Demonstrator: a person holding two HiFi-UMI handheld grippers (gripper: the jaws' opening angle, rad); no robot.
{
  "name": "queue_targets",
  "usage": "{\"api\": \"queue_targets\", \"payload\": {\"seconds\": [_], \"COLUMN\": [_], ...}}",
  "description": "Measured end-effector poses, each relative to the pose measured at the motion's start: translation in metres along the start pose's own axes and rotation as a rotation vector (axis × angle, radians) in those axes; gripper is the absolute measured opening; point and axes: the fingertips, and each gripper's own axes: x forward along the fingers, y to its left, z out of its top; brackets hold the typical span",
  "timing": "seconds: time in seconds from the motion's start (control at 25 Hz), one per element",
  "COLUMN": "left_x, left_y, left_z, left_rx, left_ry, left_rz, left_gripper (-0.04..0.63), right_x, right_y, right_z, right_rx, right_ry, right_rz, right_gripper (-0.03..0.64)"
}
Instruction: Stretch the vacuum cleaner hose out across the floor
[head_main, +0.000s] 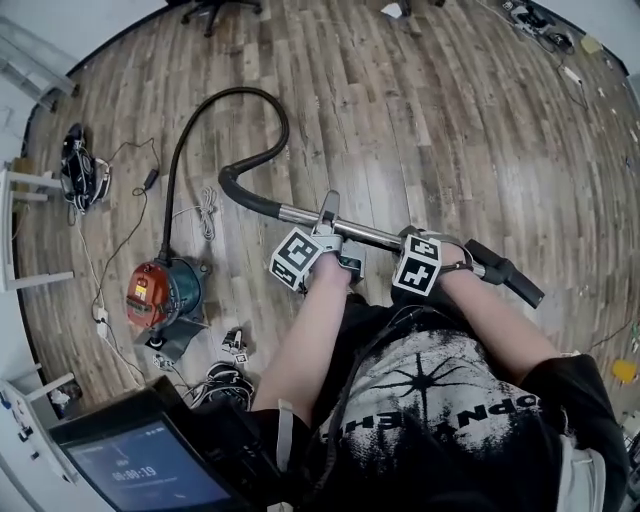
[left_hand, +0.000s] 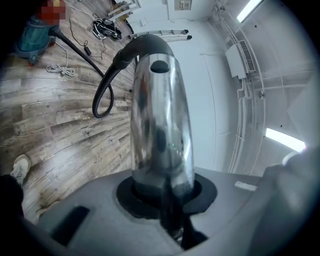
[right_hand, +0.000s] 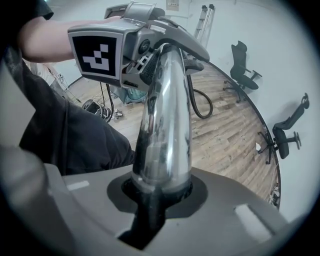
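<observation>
Vacuum cleaner hose, black and flexible, is seen curved in a wide arch over the brown wooden plank floor. It is led out from the teal and red canister body of the cleaner, bent round beyond the canister, and joined to a shiny chrome metal tube to the canister's right. The tube is held above the floor, and a black end piece is fitted at the end farthest from the canister.

The left gripper is clamped on the tube at the part nearer the canister, its jaws pressed against the chrome on both sides. The right gripper is closed on the same tube farther from the canister, between the left gripper and the black end piece, with its jaws likewise pinching the metal.

A coiled white cable is laid on the floor just beyond the canister.
</observation>
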Motion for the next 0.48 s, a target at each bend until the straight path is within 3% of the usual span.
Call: {"api": "queue_targets", "payload": {"seconds": [0.32,0.48], "left_x": [-0.003,0.009], "left_y": [-0.032,-0.036], "left_z": [-0.049,-0.108], "left_rx": [0.05,0.06], "left_ry": [-0.114,-0.138], "left_rz": [0.013,0.017], "left_gripper": [0.061,0.061], "right_x": [-0.025,-0.03], "right_y": [-0.011,-0.02], "right_z": [-0.052,-0.112], "right_rx": [-0.101,-0.147], "right_ry": [-0.066,-0.085], "right_rz": [0.011,0.012], "right_gripper": [0.074,0.074]}}
